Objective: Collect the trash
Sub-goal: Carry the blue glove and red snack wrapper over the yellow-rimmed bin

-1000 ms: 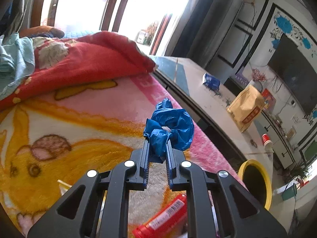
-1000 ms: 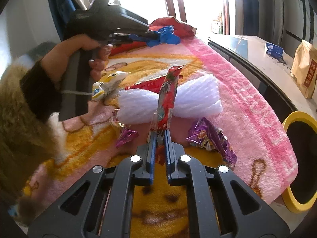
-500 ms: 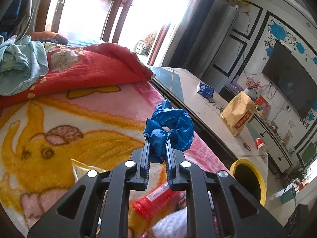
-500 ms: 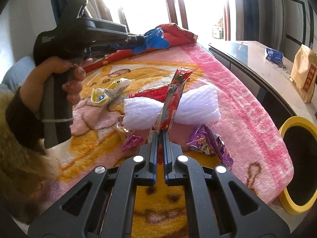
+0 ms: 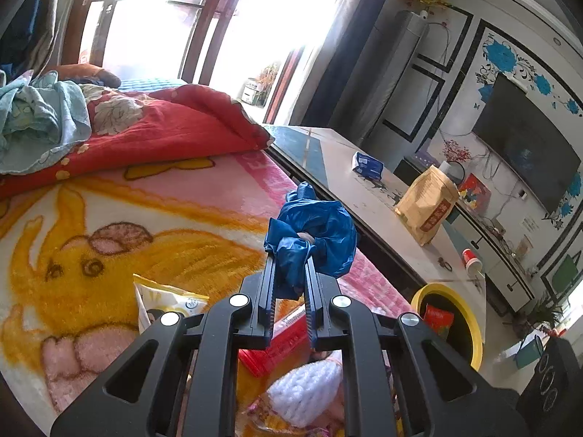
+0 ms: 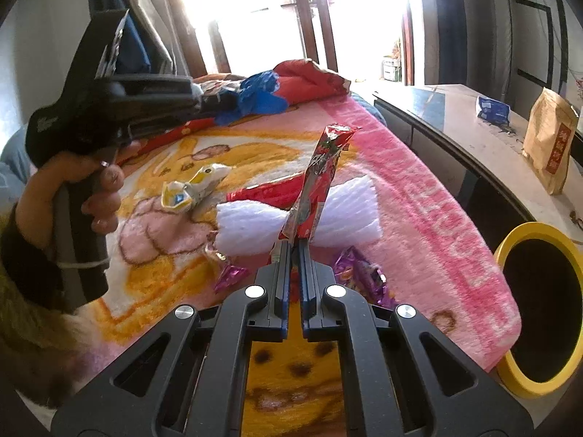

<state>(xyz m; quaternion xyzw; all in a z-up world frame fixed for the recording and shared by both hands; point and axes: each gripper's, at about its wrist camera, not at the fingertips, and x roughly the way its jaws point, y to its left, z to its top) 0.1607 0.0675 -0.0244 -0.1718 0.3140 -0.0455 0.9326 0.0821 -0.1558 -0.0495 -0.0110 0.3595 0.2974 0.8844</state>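
Since a second before, the left gripper (image 5: 289, 273) had risen, still clamped on the crumpled blue bag (image 5: 313, 235), above the pink blanket (image 5: 109, 247); the yellow bin (image 5: 450, 322) now showed a red packet inside; the right gripper (image 6: 294, 255) stayed pinched on the red wrapper (image 6: 320, 178), upright before the white foam (image 6: 255, 225); purple wrappers (image 6: 360, 276) lay beside it.

Two close wrist views along their fingers, over one blanket (image 5: 109, 218) (both toward the yellow-rimmed bin (image 6: 539, 313)).
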